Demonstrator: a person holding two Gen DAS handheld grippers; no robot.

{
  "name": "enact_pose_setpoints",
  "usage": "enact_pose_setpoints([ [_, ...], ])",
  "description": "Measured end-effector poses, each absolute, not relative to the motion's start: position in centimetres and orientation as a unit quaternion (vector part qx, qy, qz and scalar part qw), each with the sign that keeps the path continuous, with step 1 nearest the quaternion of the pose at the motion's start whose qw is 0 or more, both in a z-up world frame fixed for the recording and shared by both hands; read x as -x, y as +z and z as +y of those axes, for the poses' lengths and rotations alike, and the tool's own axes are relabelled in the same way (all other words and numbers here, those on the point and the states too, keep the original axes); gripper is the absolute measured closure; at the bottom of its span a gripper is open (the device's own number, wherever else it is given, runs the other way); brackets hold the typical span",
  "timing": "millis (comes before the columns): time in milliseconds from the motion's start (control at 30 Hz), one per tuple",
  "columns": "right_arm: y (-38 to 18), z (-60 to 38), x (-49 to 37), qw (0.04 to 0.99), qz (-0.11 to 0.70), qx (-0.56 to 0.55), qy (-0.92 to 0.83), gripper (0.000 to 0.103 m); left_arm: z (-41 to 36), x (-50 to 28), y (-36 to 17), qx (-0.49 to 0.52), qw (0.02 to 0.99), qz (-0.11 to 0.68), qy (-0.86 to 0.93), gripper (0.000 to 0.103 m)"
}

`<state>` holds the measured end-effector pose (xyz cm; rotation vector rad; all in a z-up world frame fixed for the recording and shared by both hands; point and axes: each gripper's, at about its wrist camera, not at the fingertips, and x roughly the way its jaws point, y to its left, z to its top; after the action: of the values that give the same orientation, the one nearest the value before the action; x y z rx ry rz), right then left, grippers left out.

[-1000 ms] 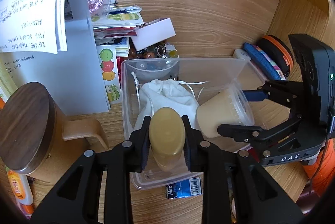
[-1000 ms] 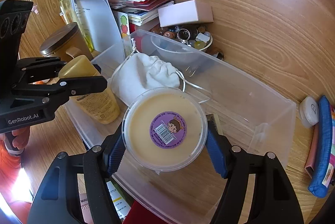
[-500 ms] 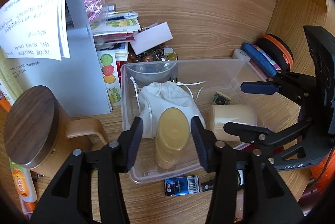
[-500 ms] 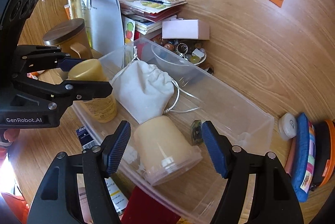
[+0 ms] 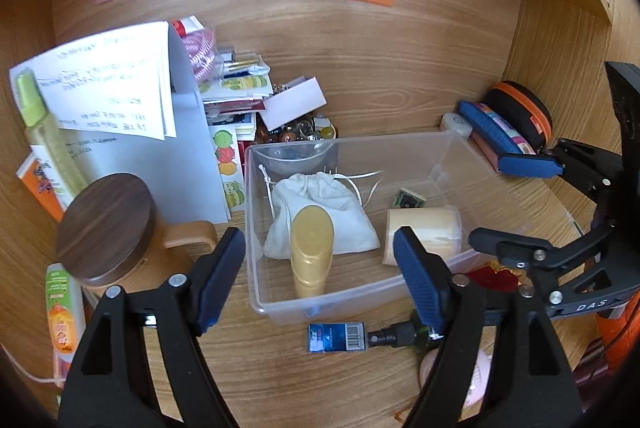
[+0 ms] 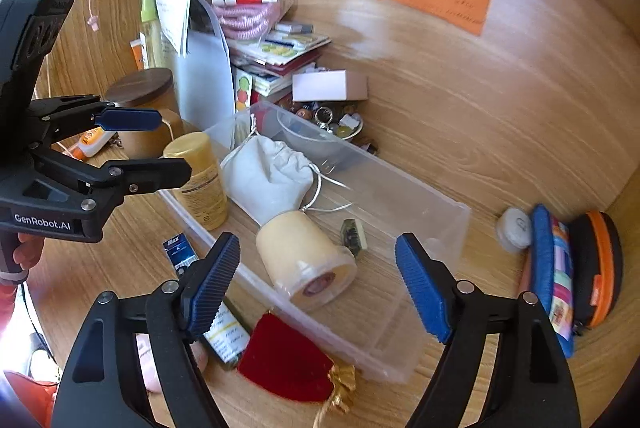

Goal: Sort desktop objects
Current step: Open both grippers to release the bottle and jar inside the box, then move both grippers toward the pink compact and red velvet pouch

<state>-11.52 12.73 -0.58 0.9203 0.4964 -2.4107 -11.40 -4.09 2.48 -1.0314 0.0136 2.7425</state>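
The left gripper [image 5: 320,268] stands released, its ribbed blue pads wide on either side of the yellow-capped bottle [image 5: 311,254] without touching it; its jaws have just been opening, and a second ago they clamped that bottle. The bottle stands upright at the near left corner of the clear plastic bin [image 5: 452,152], against a soft white drawstring pouch [image 5: 320,216].

The right gripper [image 6: 318,278] is likewise released, its jaws having just opened further, with the cream tub [image 6: 306,260] below the gap, free of both pads. The tub, round with a transparent lid, lies on its side on the bin floor, whereas a second ago it sat lid-up between the pads. A small dark packet [image 6: 352,234] lies beside it.

Before the bin's near wall rest a blue barcoded box [image 5: 336,337], a small dark dropper bottle [image 5: 400,336] and a red velvet pouch [image 6: 286,362] with gold trim. To the left stand a wooden mug with a dark round lid [image 5: 106,228] and a white folder of papers [image 5: 120,116]. Behind the bin, a bowl of trinkets [image 6: 336,126] and a stack of booklets [image 6: 280,48] crowd the wooden desk [image 5: 380,76]. To the right lie a blue pencil case [image 6: 552,272] and an orange-zipped black pouch [image 6: 600,260].
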Motion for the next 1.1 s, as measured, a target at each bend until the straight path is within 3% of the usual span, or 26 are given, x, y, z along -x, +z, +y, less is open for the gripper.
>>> enact_pose_setpoints([
  [300,1.2,15.4,8.2,0.242,0.175,-0.307,-0.904,0.023,-3.3,8.2,4.0,0.331,0.098,-0.001,0.938,0.01],
  [667,1.7,18.7,4.3,0.228,0.149,-0.289,-0.918,0.018,-1.7,4.2,4.0,0.331,0.102,-0.008,0.938,0.008],
  [1100,-0.6,20.8,1.9,0.224,0.131,-0.309,-0.915,0.018,1.5,1.8,0.1,0.37,0.127,-0.003,0.92,0.007],
])
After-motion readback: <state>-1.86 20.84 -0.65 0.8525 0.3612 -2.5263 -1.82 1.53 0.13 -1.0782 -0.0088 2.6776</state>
